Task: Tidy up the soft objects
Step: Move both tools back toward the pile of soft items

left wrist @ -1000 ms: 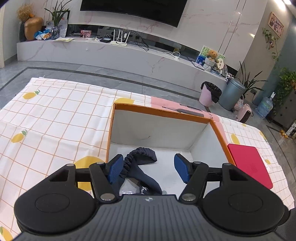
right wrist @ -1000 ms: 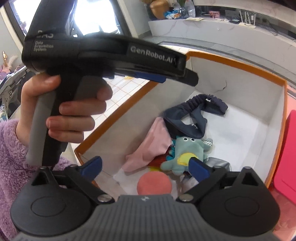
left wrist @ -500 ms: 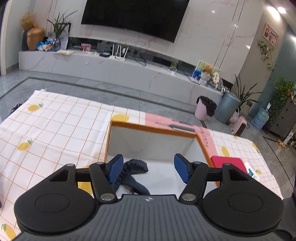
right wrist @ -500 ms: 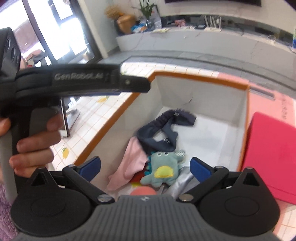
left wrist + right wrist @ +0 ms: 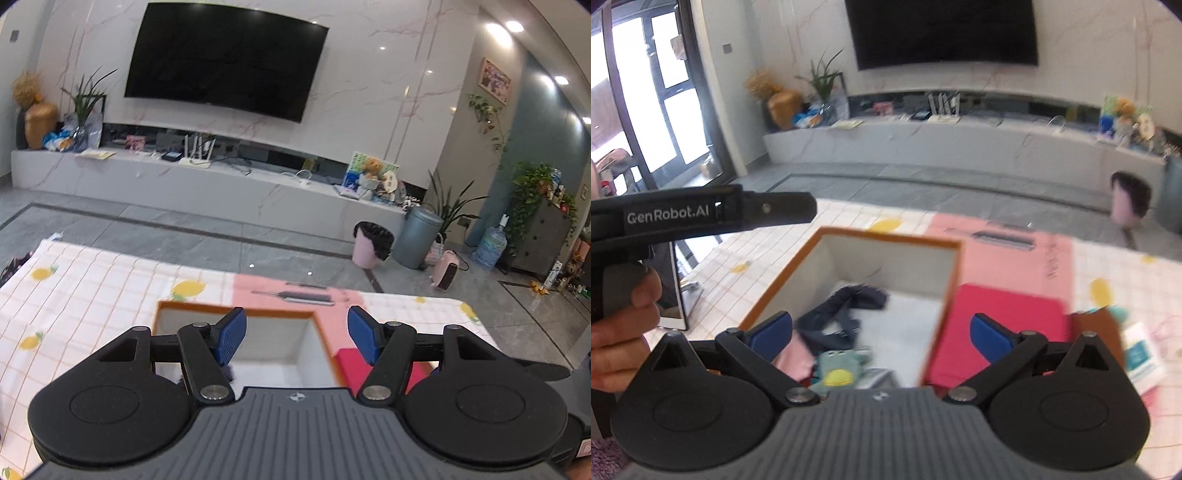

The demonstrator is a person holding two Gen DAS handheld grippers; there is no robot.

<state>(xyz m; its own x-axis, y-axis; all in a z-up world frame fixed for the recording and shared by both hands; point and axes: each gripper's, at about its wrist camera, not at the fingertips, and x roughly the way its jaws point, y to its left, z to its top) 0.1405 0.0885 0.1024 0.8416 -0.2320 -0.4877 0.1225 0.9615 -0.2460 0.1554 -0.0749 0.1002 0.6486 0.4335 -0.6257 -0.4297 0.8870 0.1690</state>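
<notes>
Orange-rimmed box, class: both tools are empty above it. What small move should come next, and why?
Probably carry the right tool toward the small teal item lying outside the box beyond the red lid; the left tool is open too.

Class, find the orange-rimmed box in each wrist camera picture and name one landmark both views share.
Left wrist view: the orange-rimmed box sits at lower centre, partly hidden behind the gripper.
Right wrist view: the box fills the centre, soft items visible inside.
Shared landmark: the wall-mounted television.
</notes>
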